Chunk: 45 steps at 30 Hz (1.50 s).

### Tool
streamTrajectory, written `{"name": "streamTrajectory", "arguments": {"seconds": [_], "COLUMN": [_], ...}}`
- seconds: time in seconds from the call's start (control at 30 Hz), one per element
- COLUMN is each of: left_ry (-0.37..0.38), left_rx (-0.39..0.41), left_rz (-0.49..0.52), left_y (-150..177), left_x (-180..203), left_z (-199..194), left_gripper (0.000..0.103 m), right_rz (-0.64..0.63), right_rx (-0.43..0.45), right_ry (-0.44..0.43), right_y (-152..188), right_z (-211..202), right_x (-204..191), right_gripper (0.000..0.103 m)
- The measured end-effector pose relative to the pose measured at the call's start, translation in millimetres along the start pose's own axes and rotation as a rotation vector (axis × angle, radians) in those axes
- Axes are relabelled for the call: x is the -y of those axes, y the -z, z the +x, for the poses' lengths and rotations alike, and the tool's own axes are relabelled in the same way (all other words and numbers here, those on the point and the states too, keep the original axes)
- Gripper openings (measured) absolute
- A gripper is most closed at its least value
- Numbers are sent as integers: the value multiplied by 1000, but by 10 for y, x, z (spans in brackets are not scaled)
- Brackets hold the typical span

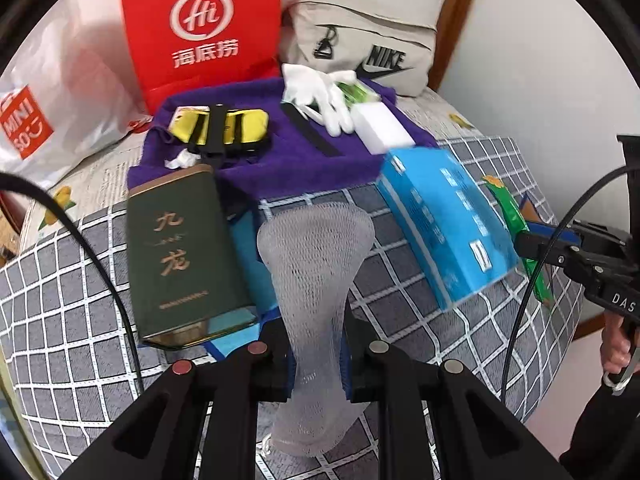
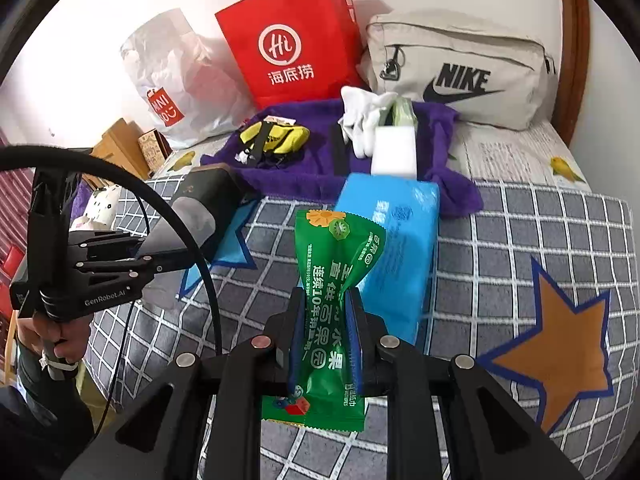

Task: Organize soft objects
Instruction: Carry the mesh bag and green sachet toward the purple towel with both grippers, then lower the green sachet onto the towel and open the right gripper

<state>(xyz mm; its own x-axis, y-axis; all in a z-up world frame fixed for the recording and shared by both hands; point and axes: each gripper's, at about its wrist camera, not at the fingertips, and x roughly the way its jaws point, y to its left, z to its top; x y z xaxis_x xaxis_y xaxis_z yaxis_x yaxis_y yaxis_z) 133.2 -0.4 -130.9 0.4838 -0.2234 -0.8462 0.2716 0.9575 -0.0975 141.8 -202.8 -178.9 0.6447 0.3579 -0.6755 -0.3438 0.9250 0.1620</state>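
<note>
I am holding the white foam net sleeve (image 1: 316,280) in the left hand-held gripper (image 1: 318,364) and the green wet-wipe packet (image 2: 330,300) in the right hand-held gripper (image 2: 326,344), both long axes pointing ahead toward the purple towel (image 1: 280,160).

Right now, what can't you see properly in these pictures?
- Green tea tin, right wrist view: mostly hidden behind the left gripper.
- Blue tissue pack, left wrist view: print blurred.
- Green snack packet, left wrist view: mostly hidden by the right gripper.
- Foam net sleeve: bottom hidden between fingers.

White mesh sleeve (image 1: 316,280) & green wet-wipe pkt (image 2: 332,300) — both pinched mid-air
</note>
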Motion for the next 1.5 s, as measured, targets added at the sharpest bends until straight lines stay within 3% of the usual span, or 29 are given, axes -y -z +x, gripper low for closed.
{"name": "streamTrajectory", "arguments": {"seconds": [0.33,0.73,1.13,1.5], "left_ry": [-18,-27,-31,26], "left_rx": [79,174,192,200], "left_rz": [-39,-37,-18,6], "left_y": [-197,-566,-1115,-1505], "left_x": [-247,-494,-767,-840], "left_z": [-302,-573,-334,-67], "left_gripper": [13,12,12,12], "right_rz": [-20,-46,-52,-77], "right_rx": [70,91,60,0], "right_ry": [-4,-12,5,38], "right_y": [-343,-763,-1221,-1643], "right_z": [-57,74,439,860], "right_x": [-53,-145,-57,50], "right_gripper": [20,20,20,20]}}
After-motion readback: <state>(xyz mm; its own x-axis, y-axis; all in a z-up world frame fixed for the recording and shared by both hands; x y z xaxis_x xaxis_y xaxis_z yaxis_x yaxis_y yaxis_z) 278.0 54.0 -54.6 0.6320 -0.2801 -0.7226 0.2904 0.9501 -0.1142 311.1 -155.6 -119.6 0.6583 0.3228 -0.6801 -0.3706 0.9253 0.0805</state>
